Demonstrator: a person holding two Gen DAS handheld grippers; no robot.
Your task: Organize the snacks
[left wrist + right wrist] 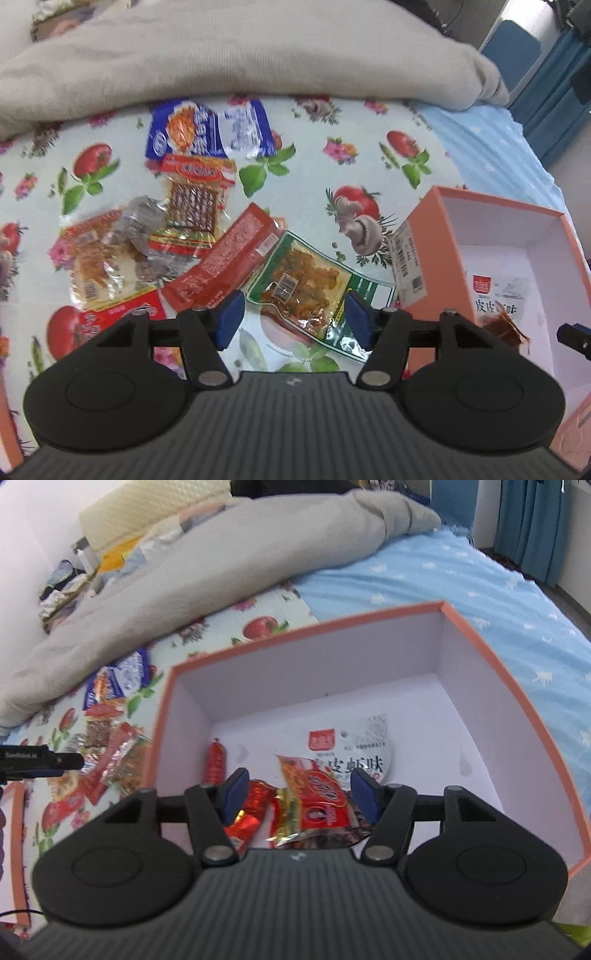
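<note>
Loose snack packets lie in a heap on the floral cloth [310, 122]. Among them are a blue packet [207, 129], a long red packet [221, 258] and a green packet [299, 280]. My left gripper [293, 317] hangs open just above the green packet, its blue pads clear of it. To the right stands the orange box [303, 627], white inside. It holds a white shrimp-chip packet [358, 746], a red packet [317, 797], a red sausage [215, 762] and a red sweet wrapper [255, 805]. My right gripper [295, 794] stands open over the red packet, gripping nothing.
A beige blanket [240, 55] is bunched along the far side of the cloth. A light blue sheet [461, 576] runs behind and right of the box. An orange lid edge [18, 849] lies at the near left. Blue curtains [535, 520] hang at the far right.
</note>
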